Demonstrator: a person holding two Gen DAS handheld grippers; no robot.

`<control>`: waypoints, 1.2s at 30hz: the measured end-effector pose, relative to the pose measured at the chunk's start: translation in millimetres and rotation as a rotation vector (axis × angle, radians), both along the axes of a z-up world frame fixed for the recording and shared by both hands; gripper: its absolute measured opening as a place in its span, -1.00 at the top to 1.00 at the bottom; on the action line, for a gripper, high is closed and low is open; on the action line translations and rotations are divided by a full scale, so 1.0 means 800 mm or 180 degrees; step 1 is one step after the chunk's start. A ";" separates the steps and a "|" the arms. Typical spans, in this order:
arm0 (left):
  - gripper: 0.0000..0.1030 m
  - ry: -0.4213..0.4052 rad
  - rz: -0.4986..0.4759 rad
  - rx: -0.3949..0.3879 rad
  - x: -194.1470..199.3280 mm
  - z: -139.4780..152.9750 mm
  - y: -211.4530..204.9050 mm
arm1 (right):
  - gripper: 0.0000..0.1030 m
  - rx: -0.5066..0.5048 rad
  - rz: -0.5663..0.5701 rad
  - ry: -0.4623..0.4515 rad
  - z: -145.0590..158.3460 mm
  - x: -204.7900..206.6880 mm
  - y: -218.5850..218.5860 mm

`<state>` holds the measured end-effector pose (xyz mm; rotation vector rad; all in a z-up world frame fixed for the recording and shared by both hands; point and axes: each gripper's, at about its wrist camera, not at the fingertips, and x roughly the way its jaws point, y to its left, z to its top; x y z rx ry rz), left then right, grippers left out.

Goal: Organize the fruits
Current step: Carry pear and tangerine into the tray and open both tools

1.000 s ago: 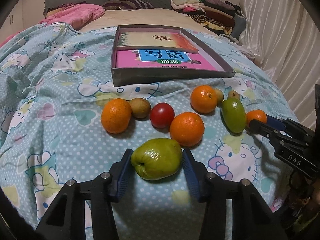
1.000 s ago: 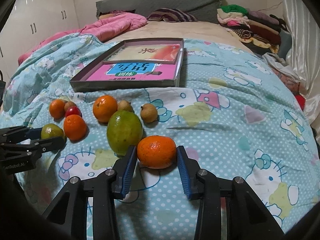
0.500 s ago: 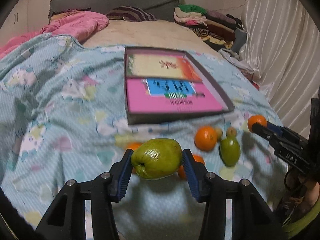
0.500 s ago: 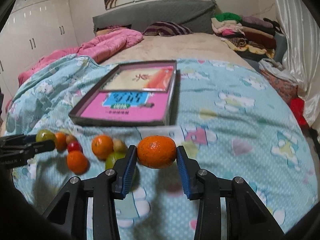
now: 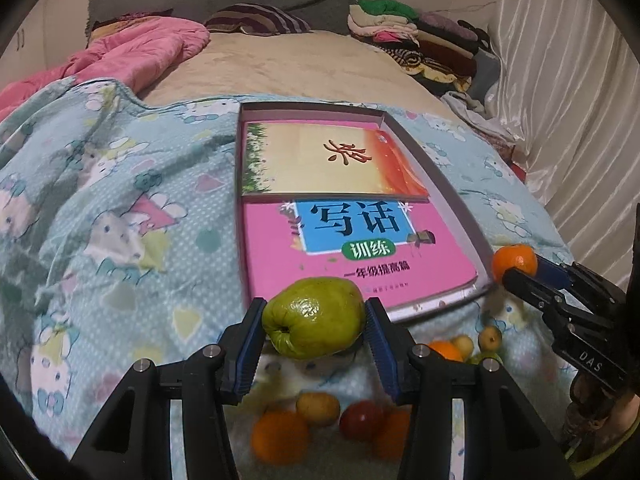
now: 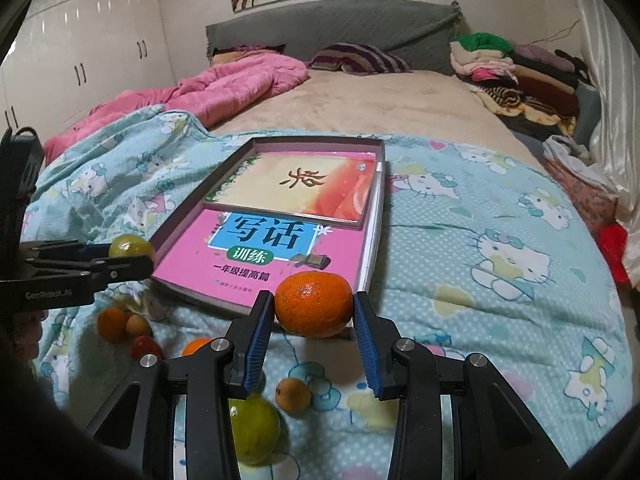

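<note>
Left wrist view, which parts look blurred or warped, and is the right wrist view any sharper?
Left wrist view: loose fruit under the tool is smeared, the box edges bow from fisheye. Right wrist view: held round orange tangerine crisp, green fruit below soft.

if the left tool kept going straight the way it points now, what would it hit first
Most likely the pink book lying in the shallow box, near its front edge. The left tool holds the green fruit, which would touch first. Depth is hard to judge.
</note>
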<state>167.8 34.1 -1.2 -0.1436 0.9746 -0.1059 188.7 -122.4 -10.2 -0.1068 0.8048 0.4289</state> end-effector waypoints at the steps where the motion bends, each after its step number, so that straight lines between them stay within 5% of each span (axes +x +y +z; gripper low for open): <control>1: 0.04 0.0008 -0.0014 0.0020 0.006 -0.002 -0.002 | 0.20 0.0005 0.0008 0.0021 -0.002 0.004 0.001; 36: 0.04 0.0115 -0.0139 0.0203 0.040 -0.038 -0.015 | 0.16 -0.0374 0.0174 0.0354 -0.038 0.058 0.037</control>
